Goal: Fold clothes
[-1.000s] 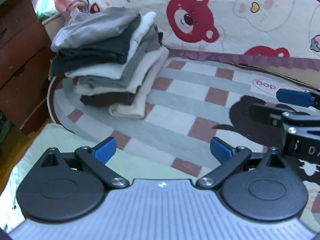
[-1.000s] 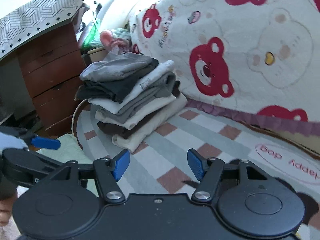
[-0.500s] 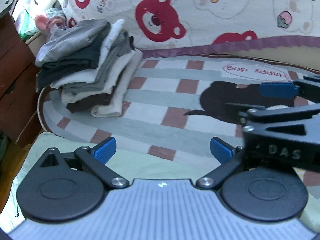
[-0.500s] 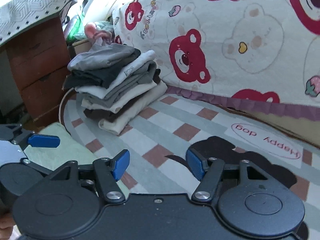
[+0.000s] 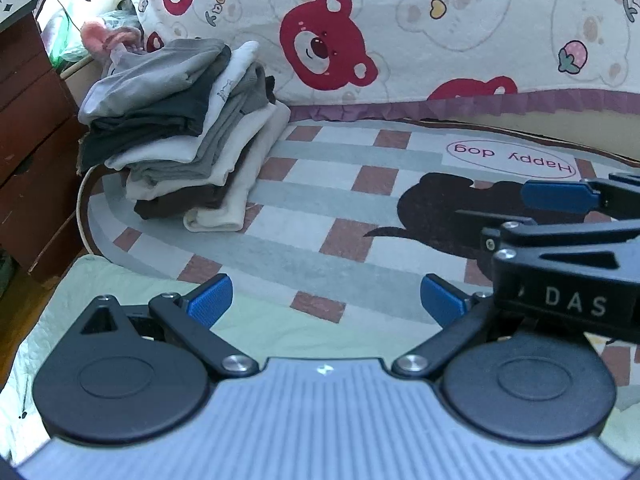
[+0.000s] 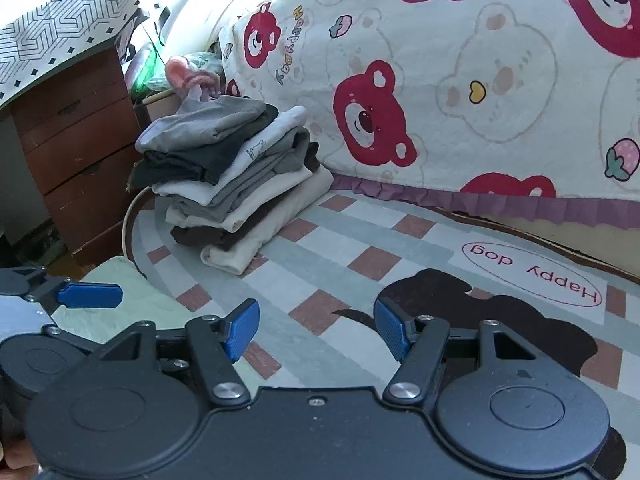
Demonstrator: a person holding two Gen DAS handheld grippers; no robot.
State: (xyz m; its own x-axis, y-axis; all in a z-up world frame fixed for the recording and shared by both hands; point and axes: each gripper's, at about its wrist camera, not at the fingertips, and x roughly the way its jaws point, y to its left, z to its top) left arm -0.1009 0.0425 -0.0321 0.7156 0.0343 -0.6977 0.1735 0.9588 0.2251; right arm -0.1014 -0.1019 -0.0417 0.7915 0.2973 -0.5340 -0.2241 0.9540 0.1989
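A stack of folded clothes (image 5: 188, 132) in grey, white and dark brown stands at the far left of the checked mat (image 5: 340, 200); the right wrist view shows the stack (image 6: 232, 168) too. My left gripper (image 5: 326, 302) is open over the mat's near edge, nothing between its blue pads. My right gripper (image 6: 317, 330) is open too, empty, above the mat's dark dog print. Each shows in the other's view: the right gripper (image 5: 532, 208) at the right, the left gripper (image 6: 60, 286) at the left. A pale green cloth (image 5: 120, 300) lies flat under the left gripper.
A brown wooden chest of drawers (image 6: 76, 148) stands left of the stack. A bedcover with red bears (image 5: 440, 32) hangs down behind the mat. Bags and a pink soft item (image 6: 188, 74) sit behind the stack.
Both views swung sideways, so the stack slid left and then back a little. The right gripper came further into the left wrist view. Both grippers stayed open.
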